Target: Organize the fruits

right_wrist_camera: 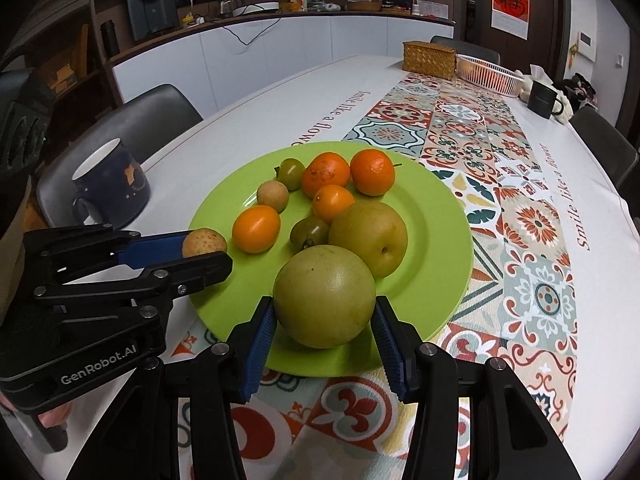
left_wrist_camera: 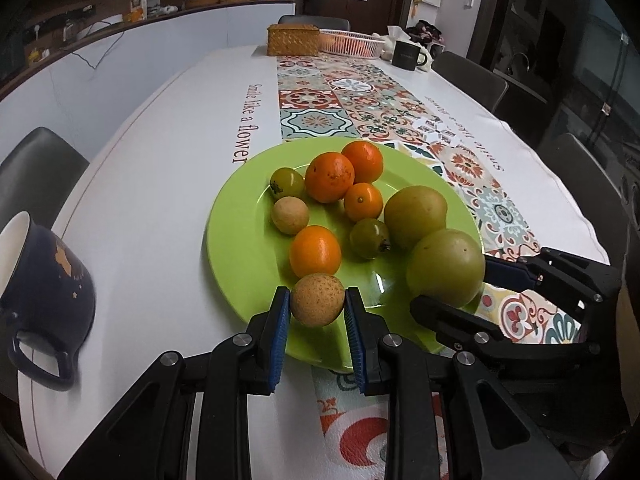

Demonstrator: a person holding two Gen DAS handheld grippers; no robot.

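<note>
the left gripper (left_wrist_camera: 317, 306) pinches a small, light, rough-skinned longan (left_wrist_camera: 317, 300) across its middle, while the right gripper (right_wrist_camera: 325, 330) clamps a heavier, smooth, bruisable pear (right_wrist_camera: 325, 296).

Even indoor lighting, dim far room; strong fisheye bending with dark corners, glare on the green plate (left_wrist_camera: 372, 280), blurred mug (left_wrist_camera: 44, 276) at left.

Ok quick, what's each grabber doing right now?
Left gripper: closed on a small brown fruit.
Right gripper: closed on a big green fruit.
</note>
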